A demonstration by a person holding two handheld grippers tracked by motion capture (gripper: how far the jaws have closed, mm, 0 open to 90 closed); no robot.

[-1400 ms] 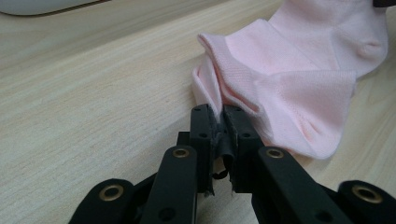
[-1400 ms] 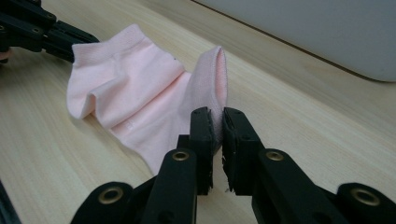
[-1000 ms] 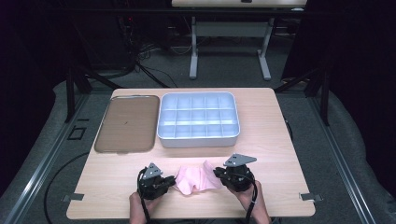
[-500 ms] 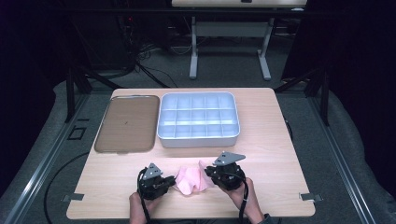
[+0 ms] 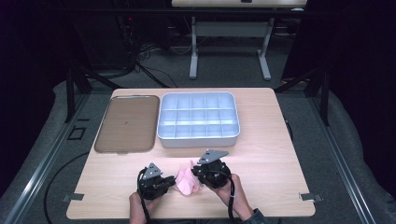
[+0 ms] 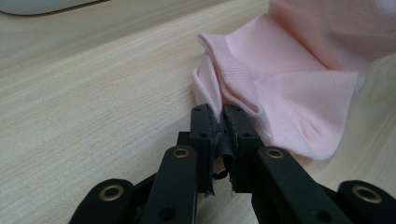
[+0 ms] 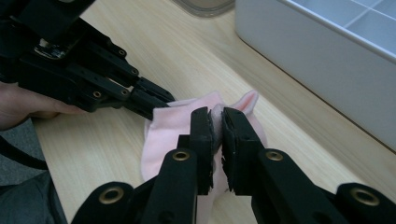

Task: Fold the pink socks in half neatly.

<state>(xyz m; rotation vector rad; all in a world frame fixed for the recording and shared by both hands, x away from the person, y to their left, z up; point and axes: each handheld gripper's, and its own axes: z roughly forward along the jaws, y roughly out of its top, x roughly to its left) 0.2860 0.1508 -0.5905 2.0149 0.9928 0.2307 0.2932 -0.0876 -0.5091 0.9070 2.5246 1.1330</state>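
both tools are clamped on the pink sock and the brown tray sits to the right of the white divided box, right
Not quite. In the high view the brown tray sits to the left of the white divided box, not the right. The rest holds: the left tool and the right tool are each clamped on the pink sock.

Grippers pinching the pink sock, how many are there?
2. The left gripper pinches the pink sock at its left edge; the right gripper pinches its right edge, both near the table's front.
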